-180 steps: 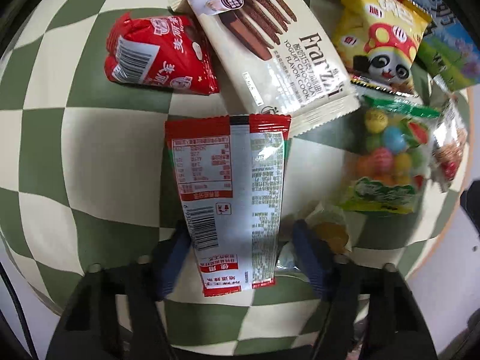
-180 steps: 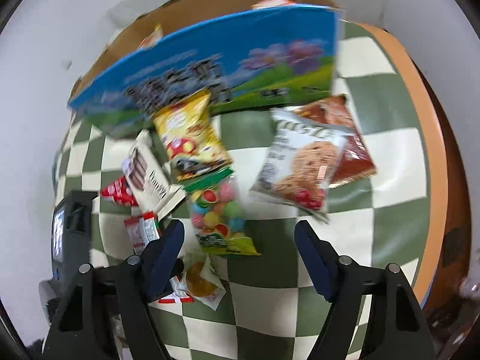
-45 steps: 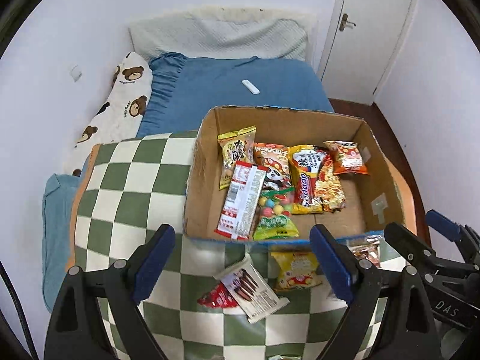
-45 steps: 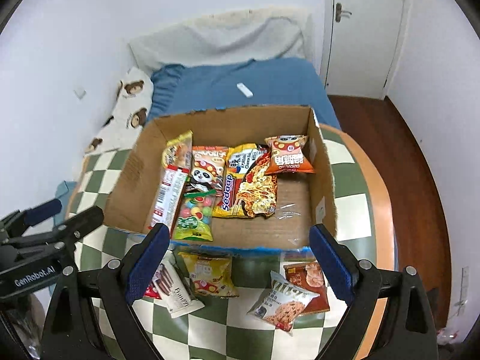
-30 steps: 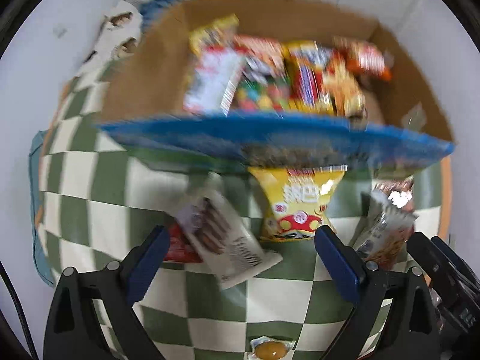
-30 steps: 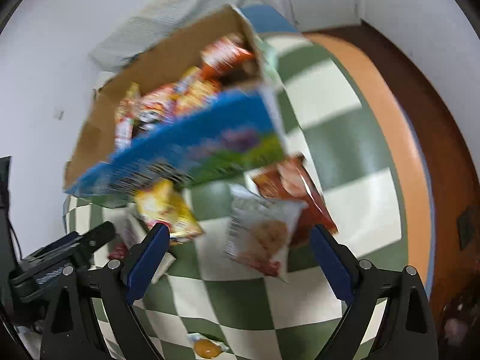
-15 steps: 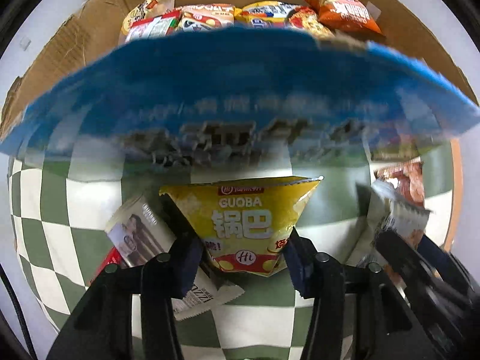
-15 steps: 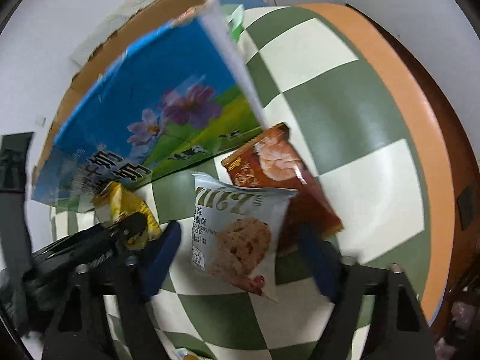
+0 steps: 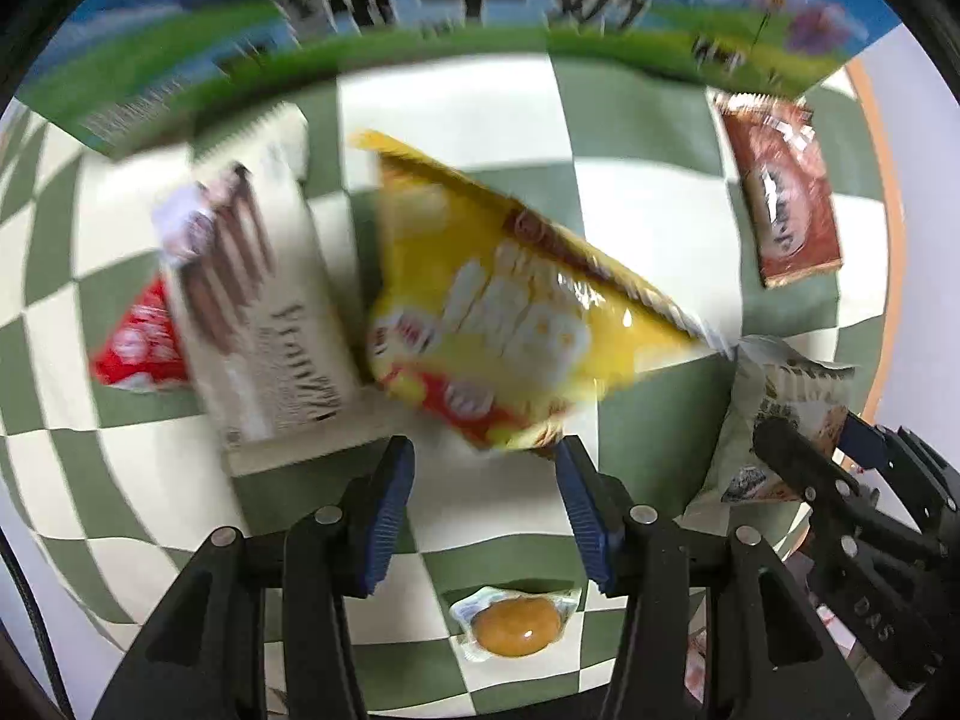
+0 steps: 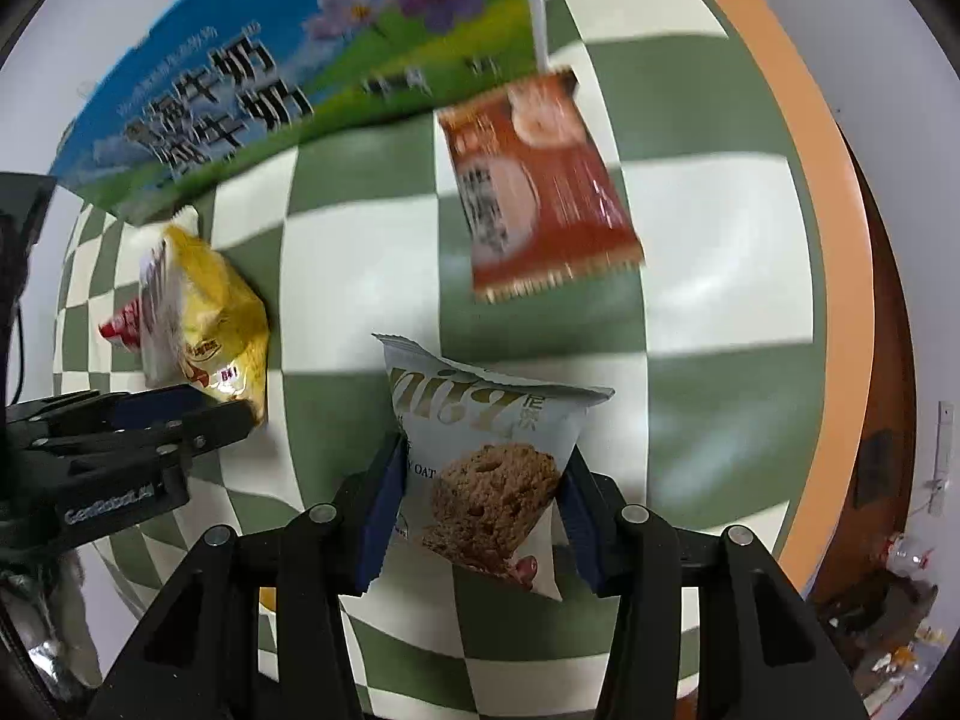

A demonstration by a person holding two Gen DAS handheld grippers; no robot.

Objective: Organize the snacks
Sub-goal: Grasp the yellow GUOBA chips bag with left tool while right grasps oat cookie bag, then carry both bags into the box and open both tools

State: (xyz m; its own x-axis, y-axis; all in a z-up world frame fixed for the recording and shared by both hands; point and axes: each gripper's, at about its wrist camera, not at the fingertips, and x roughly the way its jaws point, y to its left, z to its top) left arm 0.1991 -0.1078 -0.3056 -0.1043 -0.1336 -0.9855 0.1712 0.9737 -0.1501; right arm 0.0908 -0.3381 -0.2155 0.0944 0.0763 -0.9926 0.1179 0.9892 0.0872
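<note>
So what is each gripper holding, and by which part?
The right gripper holds the oat cookie bag by its lower sides. The left gripper seems to pinch the yellow bag at its bottom edge, but blur leaves this uncertain.

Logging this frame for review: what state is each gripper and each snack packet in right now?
left gripper: shut on the yellow chip bag's bottom edge.
yellow chip bag: gripped, tilted, motion-blurred.
right gripper: shut on the oat cookie packet.
oat cookie packet: gripped, sealed.
brown packet: lying flat on the cloth, untouched.
Franzzi cookie pack: flat, overlapping the red packet.
red packet: flat, partly covered.
jelly cup: sealed, on the cloth.
</note>
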